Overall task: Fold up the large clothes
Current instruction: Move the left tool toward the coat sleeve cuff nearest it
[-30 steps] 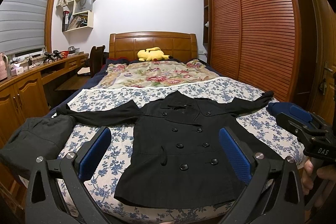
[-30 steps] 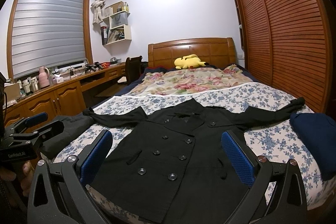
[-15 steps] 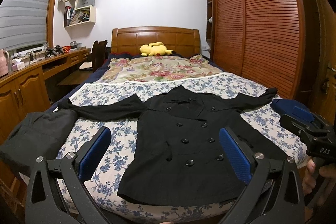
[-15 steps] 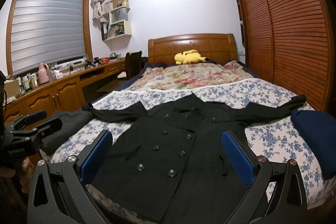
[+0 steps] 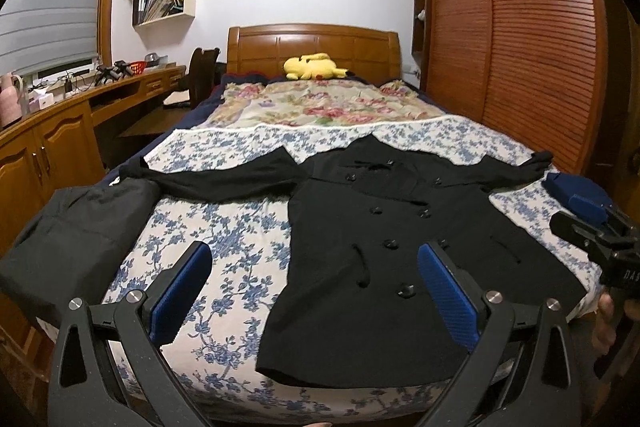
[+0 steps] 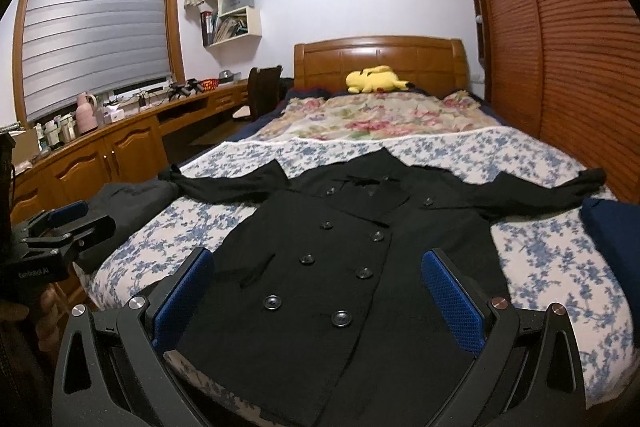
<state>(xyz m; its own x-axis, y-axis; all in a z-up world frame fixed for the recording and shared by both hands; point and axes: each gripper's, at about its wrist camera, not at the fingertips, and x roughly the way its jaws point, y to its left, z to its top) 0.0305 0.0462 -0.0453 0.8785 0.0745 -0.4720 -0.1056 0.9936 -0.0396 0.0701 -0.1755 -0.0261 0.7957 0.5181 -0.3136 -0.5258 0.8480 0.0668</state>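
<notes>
A black double-breasted coat [image 5: 384, 259] lies flat on the bed, front up, both sleeves spread out sideways; it also shows in the right wrist view [image 6: 344, 259]. My left gripper [image 5: 316, 291] is open and empty, held above the bed's foot, over the coat's left hem and the sheet. My right gripper [image 6: 320, 291] is open and empty above the coat's lower front. The right gripper also shows at the right edge of the left wrist view [image 5: 600, 227]. The left gripper shows at the left edge of the right wrist view [image 6: 60, 231].
A dark grey folded garment [image 5: 76, 227] lies at the bed's left corner, a navy folded garment [image 6: 612, 235] at the right. A yellow plush toy [image 5: 314, 67] lies by the headboard. A wooden desk [image 5: 60, 131] runs along the left, wooden wardrobe doors [image 5: 520, 27] along the right.
Both grippers have risen and tilted down a little, so the coat and bed sit lower and closer in both views. The coat has not moved. Both grippers stay open.
</notes>
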